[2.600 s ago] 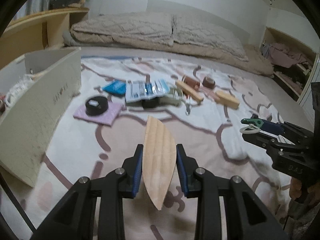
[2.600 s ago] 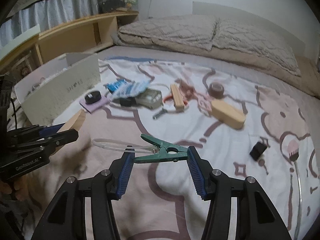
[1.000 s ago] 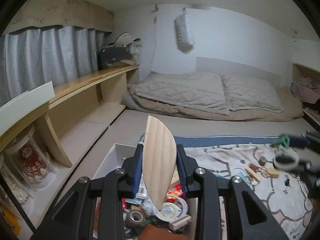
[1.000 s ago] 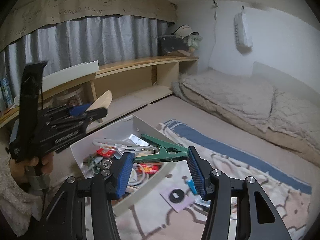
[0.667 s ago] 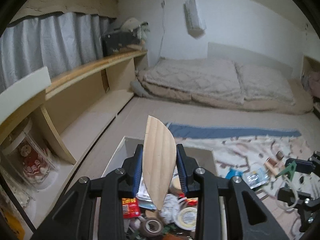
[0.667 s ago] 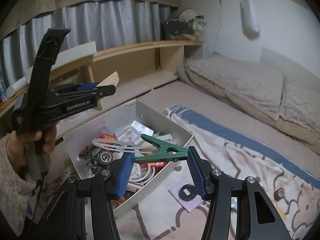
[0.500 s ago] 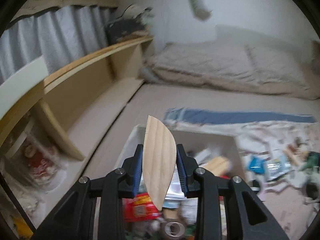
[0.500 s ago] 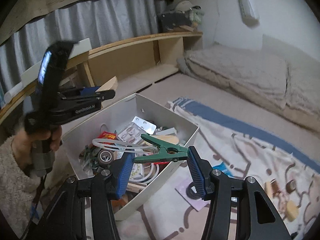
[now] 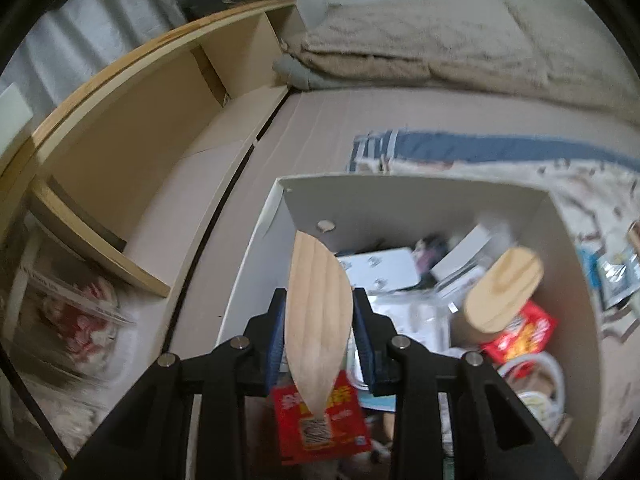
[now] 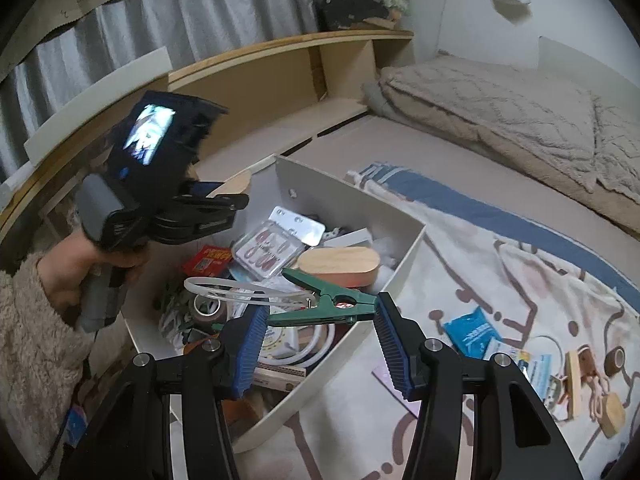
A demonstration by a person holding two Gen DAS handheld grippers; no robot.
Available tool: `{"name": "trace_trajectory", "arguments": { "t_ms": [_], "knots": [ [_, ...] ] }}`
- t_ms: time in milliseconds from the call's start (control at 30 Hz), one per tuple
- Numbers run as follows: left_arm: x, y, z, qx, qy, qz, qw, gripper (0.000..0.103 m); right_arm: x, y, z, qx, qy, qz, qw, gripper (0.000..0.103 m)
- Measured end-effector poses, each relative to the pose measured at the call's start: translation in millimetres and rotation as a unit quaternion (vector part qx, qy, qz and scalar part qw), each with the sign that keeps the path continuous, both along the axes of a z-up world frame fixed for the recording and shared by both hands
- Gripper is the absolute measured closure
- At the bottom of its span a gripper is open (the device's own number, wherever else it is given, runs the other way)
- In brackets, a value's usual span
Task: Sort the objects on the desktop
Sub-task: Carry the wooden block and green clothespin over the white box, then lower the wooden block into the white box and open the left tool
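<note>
1. The left gripper [image 9: 319, 332] is pinched on a leaf-shaped wooden piece [image 9: 318, 320], which stands on edge between the blue pads with its pointed ends sticking out above and below them.

2. That gripper hangs over the near-left corner of a white box [image 9: 400, 196] — the box sits on the bed, at the left edge of a patterned blanket [image 10: 500, 280].

3. The box is crowded: a rounded wooden block [image 9: 502, 292] lies toward its right wall, a red packet [image 9: 320, 420] below the wooden piece's lower tip, a second red packet [image 9: 520, 332] just under the block, and white cards [image 9: 380, 270] near the far wall.

4. The right gripper [image 10: 320, 332] is closed on a green clip [image 10: 332, 304], held crosswise between its pads; the clip's jaws bite a clear plastic loop [image 10: 236, 292] that juts out to the left.

5. The clip hovers above the box's right wall, near its front corner.

6. In the right wrist view a hand [image 10: 80, 272] in a fuzzy beige sleeve [image 10: 28, 340] holds the left gripper's handle over the box's left side; a small lit screen [image 10: 150, 134] glows on its back.

7. On the blanket, well right of the box, lie a blue packet [image 10: 472, 336], a wooden stick [image 10: 574, 380], a brown tape roll [image 10: 614, 358] and a small wooden block [image 10: 612, 416] — scattered toward the blanket's right edge.
</note>
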State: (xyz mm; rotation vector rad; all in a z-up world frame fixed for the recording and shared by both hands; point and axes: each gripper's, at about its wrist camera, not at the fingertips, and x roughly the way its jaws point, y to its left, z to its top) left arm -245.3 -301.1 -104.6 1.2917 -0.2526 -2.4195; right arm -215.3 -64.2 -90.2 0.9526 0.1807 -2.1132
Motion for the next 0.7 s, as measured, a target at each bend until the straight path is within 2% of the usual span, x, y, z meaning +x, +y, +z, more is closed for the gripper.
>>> {"name": "trace_trajectory", "arguments": {
  "t_ms": [133, 400, 700],
  "knots": [
    [-8.9, -6.8, -16.6, -0.01, -0.032, 0.009, 0.9994, 0.072, 0.0, -7.4, -5.8, 0.005, -0.009, 0.007, 1.0, 0.049],
    [-21.9, -12.8, -35.6, -0.018, -0.061, 0.025, 0.9977, 0.072, 3.0, -14.9, -10.5, 0.011, -0.017, 0.018, 1.0, 0.049],
    [-30.1, -10.9, -50.2, -0.073, -0.078, 0.037, 0.9936, 0.072, 1.4, -16.2, -15.8, 0.019, -0.019, 0.017, 0.999, 0.049]
  ]
}}
